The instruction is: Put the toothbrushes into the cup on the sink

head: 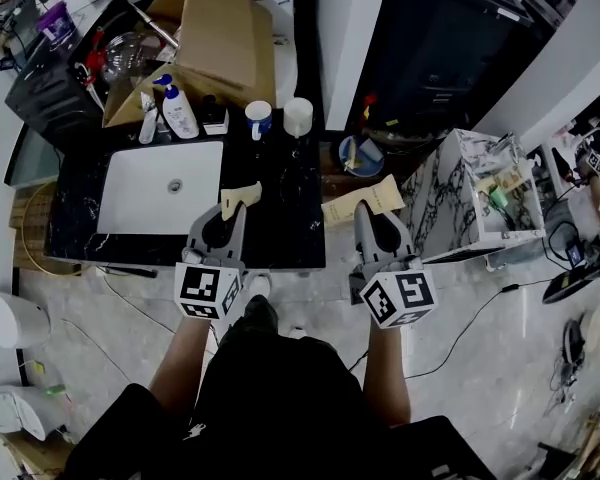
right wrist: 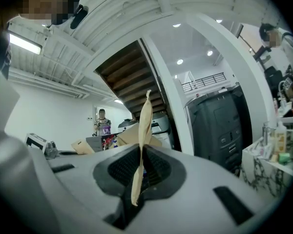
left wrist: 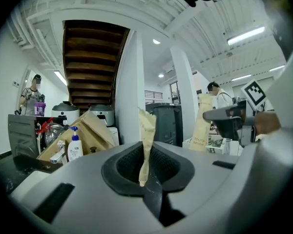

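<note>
At counter front edge (head: 280, 264), left gripper (head: 230, 214) clamping packet (head: 242, 197), right gripper (head: 376, 218) likewise

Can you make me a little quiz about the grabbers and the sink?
1. True or false: the left gripper is empty.
2. What does the right gripper pinch? A) a paper packet B) a spoon C) a sponge
3. Fill in: the sink is coloured ___.
Key: 1 false; 2 A; 3 white.

Head view looks steeply down on the sink (head: 130, 193); gripper views face level, sharing cardboard box (head: 215, 28) (left wrist: 95, 129)
</note>
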